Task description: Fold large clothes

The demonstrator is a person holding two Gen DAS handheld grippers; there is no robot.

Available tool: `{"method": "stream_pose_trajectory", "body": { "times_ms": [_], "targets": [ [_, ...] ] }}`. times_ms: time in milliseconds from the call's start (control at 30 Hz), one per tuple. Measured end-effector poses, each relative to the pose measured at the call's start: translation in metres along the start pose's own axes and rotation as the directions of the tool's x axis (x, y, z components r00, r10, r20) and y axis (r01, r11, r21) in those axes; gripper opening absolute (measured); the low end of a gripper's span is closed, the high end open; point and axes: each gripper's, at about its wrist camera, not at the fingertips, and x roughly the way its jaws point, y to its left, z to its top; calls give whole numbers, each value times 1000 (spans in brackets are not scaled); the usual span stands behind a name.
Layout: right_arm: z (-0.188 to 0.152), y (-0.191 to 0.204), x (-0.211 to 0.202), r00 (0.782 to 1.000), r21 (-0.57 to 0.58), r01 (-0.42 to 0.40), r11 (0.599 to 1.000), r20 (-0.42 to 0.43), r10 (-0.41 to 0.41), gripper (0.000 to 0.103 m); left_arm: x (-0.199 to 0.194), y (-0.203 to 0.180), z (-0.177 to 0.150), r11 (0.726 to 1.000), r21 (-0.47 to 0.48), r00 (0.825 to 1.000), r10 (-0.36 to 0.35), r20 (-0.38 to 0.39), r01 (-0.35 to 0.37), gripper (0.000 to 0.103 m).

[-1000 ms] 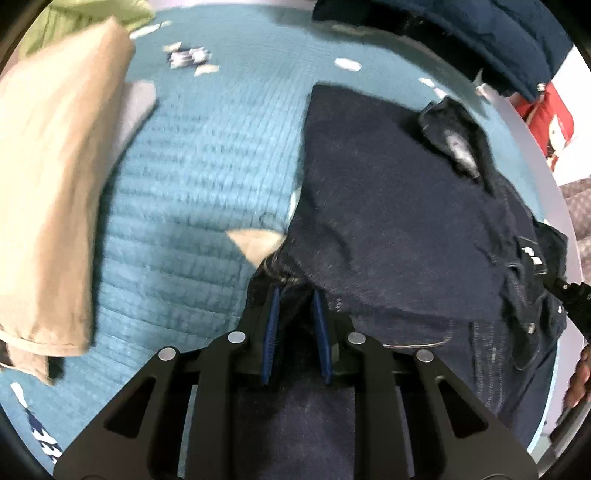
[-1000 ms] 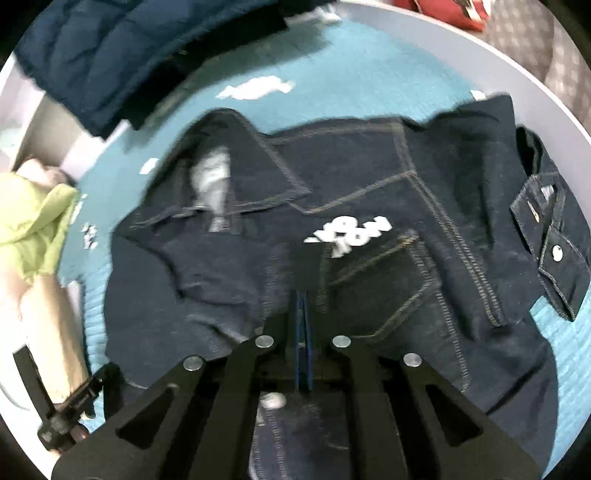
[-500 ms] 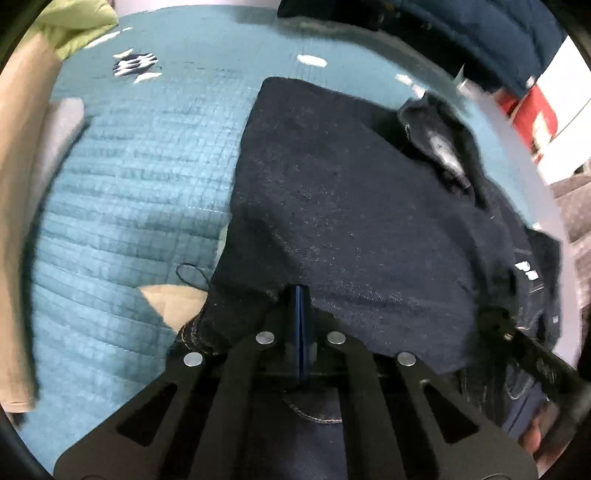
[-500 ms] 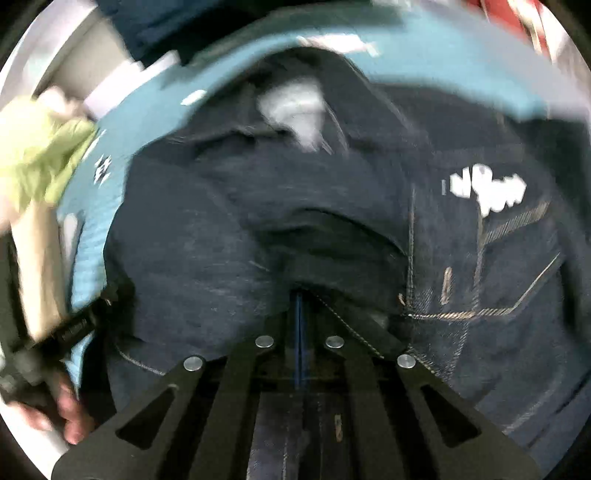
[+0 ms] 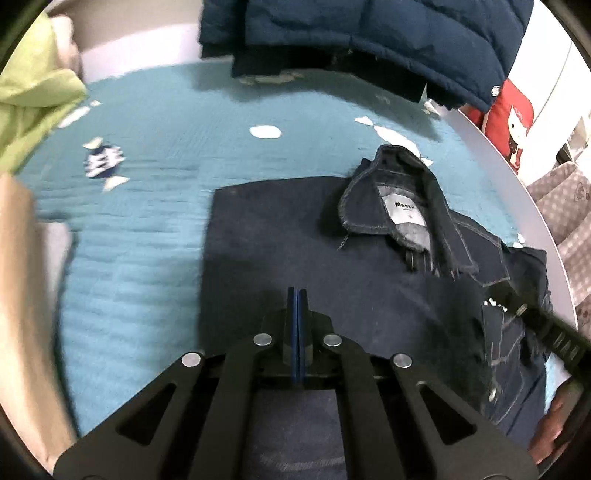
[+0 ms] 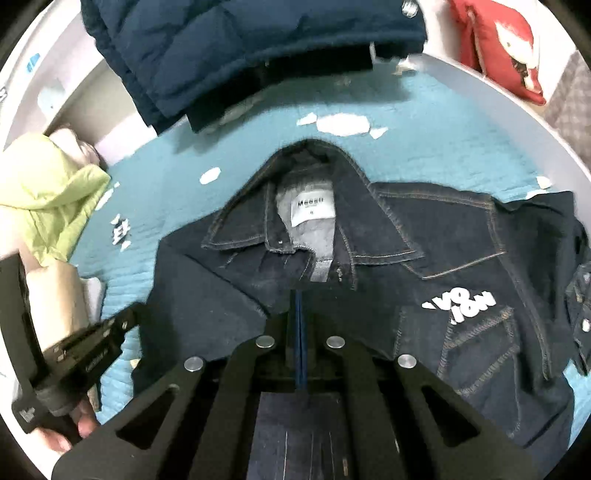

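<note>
A dark denim jacket (image 5: pixel 295 240) lies on a teal quilted bedspread (image 5: pixel 147 184), collar and white neck label up; it also shows in the right wrist view (image 6: pixel 461 236), with white print on the chest. Its left side is folded over the body. My left gripper (image 5: pixel 297 295) is shut, with jacket fabric running under the fingers; a pinch cannot be confirmed. My right gripper (image 6: pixel 298 299) is shut just below the collar, with denim running under it. Each gripper appears in the other's view: the right one (image 5: pixel 535 325), the left one (image 6: pixel 85 350).
A navy puffer coat (image 5: pixel 369 33) lies at the far edge of the bed. A lime green garment (image 5: pixel 33 96) and a folded beige one (image 5: pixel 22 314) lie at the left. A red cushion (image 5: pixel 509 118) and a dotted grey cloth (image 5: pixel 561 206) sit past the right edge.
The left gripper closed from open onto the jacket edge. Both grippers carried the fabric toward the collar, laying the left side over the body. The beige patch of bedding is covered.
</note>
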Motion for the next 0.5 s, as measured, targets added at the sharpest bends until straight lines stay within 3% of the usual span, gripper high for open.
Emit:
{"method": "stream_pose_trajectory", "body": {
  "times_ms": [33, 67, 100, 167, 267, 333, 400, 500],
  "targets": [
    [-2, -3, 15, 997, -20, 71, 997, -28, -71, 0, 13, 2, 1, 1000, -9, 999, 28, -31, -28, 1],
    [-9, -13, 28, 986, -44, 150, 988, -61, -153, 0, 37, 8, 3, 994, -10, 990, 111, -90, -113, 1],
    [-13, -23, 45, 974, -52, 197, 979, -105, -202, 0, 50, 12, -2, 989, -2, 981, 148, -127, -149, 0],
    [-13, -39, 45, 986, 3, 122, 993, -113, -121, 0, 55, 21, -3, 995, -5, 986, 102, -131, -104, 1],
    [-9, -47, 25, 974, 61, 176, 982, -157, -165, 0, 39, 31, 1, 989, -17, 981, 147, -126, -150, 1],
    [-11, -56, 27, 975, 120, 146, 982, -184, -122, 0, 43, 41, -1, 991, -47, 983, 117, -139, -124, 1],
    [-16, -60, 46, 972, 100, 147, 984, -197, -125, 0, 52, 45, -1, 993, -52, 985, 98, -143, -106, 2],
    [-17, -57, 50, 971, 91, 168, 982, -184, -149, 0, 53, 35, 4, 989, -5, 978, 144, -150, -146, 2]
  ]
}}
